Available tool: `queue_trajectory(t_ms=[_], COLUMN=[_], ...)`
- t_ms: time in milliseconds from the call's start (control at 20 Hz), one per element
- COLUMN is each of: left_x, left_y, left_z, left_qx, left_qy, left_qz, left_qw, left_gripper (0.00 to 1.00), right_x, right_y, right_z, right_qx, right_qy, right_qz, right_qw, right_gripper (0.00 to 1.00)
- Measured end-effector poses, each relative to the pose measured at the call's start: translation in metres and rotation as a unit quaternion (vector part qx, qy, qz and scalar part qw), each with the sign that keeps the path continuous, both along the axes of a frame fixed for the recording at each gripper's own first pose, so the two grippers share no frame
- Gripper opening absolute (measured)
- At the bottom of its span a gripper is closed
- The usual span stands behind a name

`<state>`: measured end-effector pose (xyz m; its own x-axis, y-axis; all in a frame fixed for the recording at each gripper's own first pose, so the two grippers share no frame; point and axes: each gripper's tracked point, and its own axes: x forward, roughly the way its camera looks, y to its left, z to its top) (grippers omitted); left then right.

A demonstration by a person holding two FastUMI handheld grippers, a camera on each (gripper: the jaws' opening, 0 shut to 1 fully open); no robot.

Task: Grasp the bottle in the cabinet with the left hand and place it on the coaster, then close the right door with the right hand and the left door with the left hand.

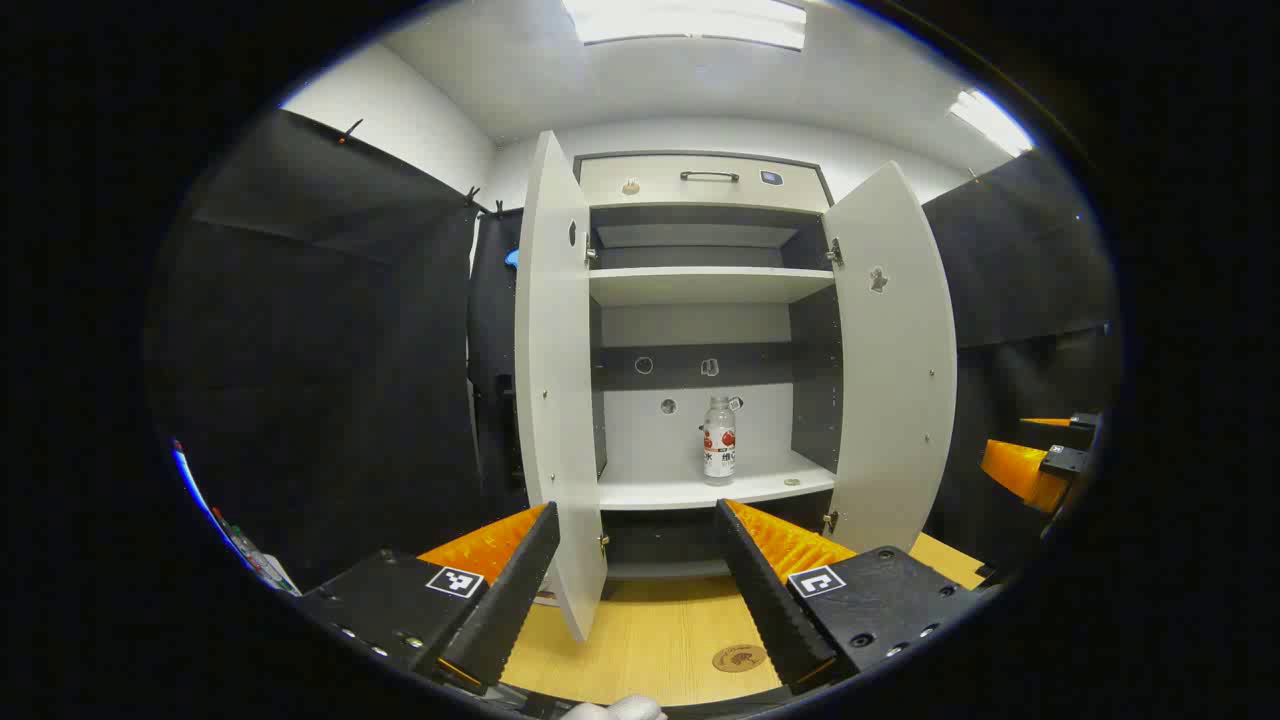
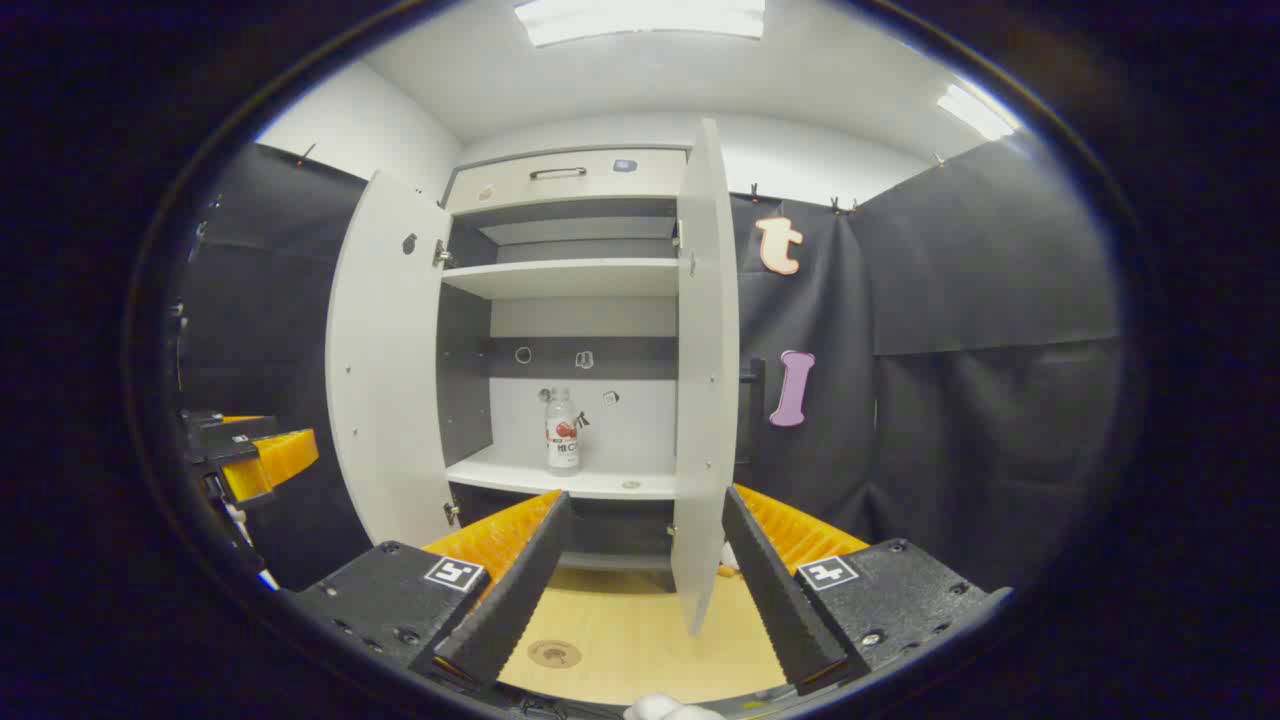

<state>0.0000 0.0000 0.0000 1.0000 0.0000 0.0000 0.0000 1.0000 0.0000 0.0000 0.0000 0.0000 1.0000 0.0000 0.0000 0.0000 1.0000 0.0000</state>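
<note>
One cabinet (image 1: 705,180) stands on one desk (image 1: 660,630). It has two doors, the left door (image 1: 555,380) and the right door (image 1: 890,370), both swung open. Inside are two pale shelves, an upper shelf (image 1: 705,285) and a lower shelf (image 1: 700,490). One bottle (image 1: 719,440) stands on the lower one (with a single small round thing just beside it, too small to tell). One coaster (image 1: 739,657) lies on the desk. One drawer (image 1: 705,180) tops the cabinet. Two tools: the left tool (image 1: 635,575) and the right tool (image 2: 640,580), each with two fingers.

Black cloth (image 2: 980,300) hangs around the booth below white walls (image 1: 400,120); ceiling light panels (image 1: 685,20) glow above a wooden tabletop (image 1: 660,640)
</note>
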Motion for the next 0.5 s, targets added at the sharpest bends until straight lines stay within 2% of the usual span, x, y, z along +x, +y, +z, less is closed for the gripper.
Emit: queue_trajectory(t_ms=[50,500], left_x=[0.0,0.006], left_y=[0.0,0.008], left_z=[0.0,0.009], left_qx=[-0.002,0.001], left_qy=[0.0,-0.011], left_qz=[0.0,0.011], left_qw=[1.0,1.0], left_gripper=[0.94,0.94], right_x=[0.001,0.012], right_y=[0.002,0.004], right_z=[0.001,0.002], right_qx=[0.0,0.003], right_qy=[0.0,0.002], right_qz=[0.004,0.005], right_qw=[1.0,1.0], right_gripper=[0.99,0.99])
